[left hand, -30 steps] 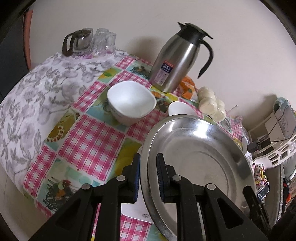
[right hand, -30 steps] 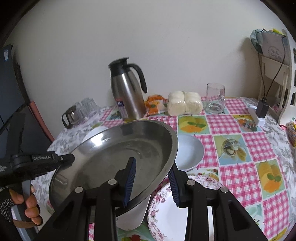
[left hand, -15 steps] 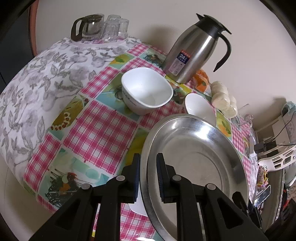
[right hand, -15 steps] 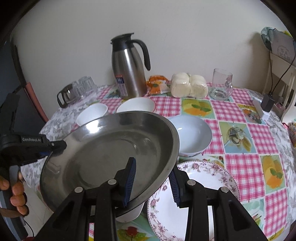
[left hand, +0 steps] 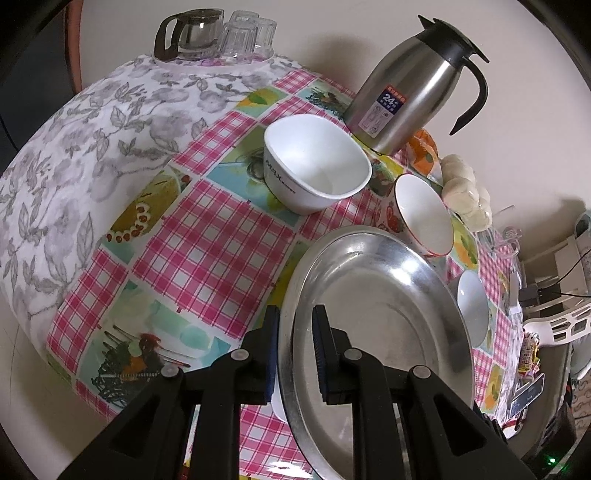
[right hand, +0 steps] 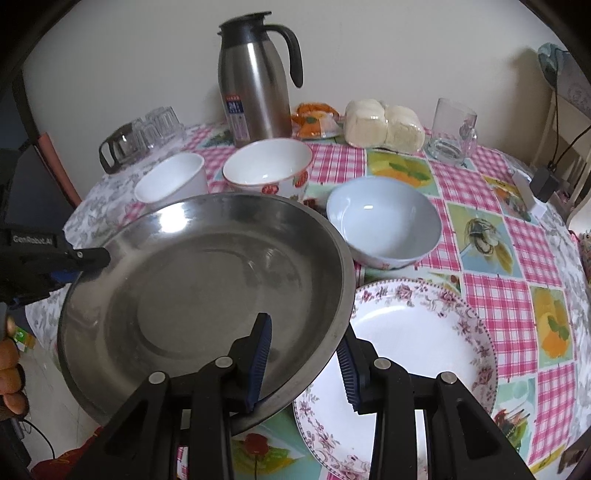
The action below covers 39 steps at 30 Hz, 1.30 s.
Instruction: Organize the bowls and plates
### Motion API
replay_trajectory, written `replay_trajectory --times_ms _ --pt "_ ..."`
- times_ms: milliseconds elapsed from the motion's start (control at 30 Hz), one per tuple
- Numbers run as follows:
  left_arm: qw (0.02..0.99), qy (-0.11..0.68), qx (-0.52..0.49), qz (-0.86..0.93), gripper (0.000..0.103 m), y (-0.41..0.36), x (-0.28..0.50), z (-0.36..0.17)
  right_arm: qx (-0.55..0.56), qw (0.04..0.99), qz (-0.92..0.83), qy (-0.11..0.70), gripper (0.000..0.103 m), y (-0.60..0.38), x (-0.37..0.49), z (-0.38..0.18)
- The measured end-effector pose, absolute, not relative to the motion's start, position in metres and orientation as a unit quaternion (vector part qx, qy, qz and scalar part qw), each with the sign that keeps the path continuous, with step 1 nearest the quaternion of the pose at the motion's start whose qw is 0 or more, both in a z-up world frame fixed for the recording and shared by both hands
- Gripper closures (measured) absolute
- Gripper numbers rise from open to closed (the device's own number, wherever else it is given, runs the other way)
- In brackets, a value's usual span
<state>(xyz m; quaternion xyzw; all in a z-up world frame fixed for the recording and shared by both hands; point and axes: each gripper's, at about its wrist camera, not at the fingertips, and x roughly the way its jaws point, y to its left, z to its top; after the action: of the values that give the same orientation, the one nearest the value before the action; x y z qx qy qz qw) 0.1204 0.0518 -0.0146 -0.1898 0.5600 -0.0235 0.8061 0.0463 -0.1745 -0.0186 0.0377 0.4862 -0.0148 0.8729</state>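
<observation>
A large steel plate point(left hand: 376, 317) point(right hand: 199, 288) is held in the air above the table by both grippers. My left gripper point(left hand: 295, 336) is shut on its near rim; it also shows in the right wrist view point(right hand: 85, 256) at the plate's left edge. My right gripper point(right hand: 303, 354) straddles the plate's right rim with its jaws around it. A white square bowl point(left hand: 317, 162) point(right hand: 171, 177), a red-rimmed bowl point(left hand: 424, 214) point(right hand: 267, 168) and a pale blue bowl point(right hand: 384, 218) point(left hand: 472, 310) stand on the table. A floral plate point(right hand: 417, 339) lies at the front right.
A steel thermos jug point(right hand: 255, 74) point(left hand: 410, 85), a glass pot with tumblers point(left hand: 214, 33) point(right hand: 140, 133), wrapped buns point(right hand: 384, 123), a snack packet point(right hand: 314, 122) and a glass mug point(right hand: 452, 129) stand along the back. A charger point(right hand: 545, 182) lies at the right edge.
Both grippers have lifted the steel plate higher and tilted their view downward, so more of the table and the bowls now shows. The grip on the plate is unchanged.
</observation>
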Motion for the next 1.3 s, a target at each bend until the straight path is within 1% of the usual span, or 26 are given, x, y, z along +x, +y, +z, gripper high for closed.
replay_trajectory --times_ms 367,733,1300 --pt "0.79 0.583 -0.189 -0.007 0.087 0.055 0.124 -0.031 0.009 0.853 -0.017 0.522 0.064 -0.164 0.049 -0.037" --pt "0.765 0.617 -0.185 -0.006 0.086 0.051 0.123 -0.052 0.03 0.832 -0.022 0.553 0.064 -0.17 0.05 -0.048" --pt "0.769 0.604 -0.21 0.002 0.086 0.06 0.116 -0.044 0.062 0.815 -0.03 0.575 0.064 -0.177 0.046 -0.054"
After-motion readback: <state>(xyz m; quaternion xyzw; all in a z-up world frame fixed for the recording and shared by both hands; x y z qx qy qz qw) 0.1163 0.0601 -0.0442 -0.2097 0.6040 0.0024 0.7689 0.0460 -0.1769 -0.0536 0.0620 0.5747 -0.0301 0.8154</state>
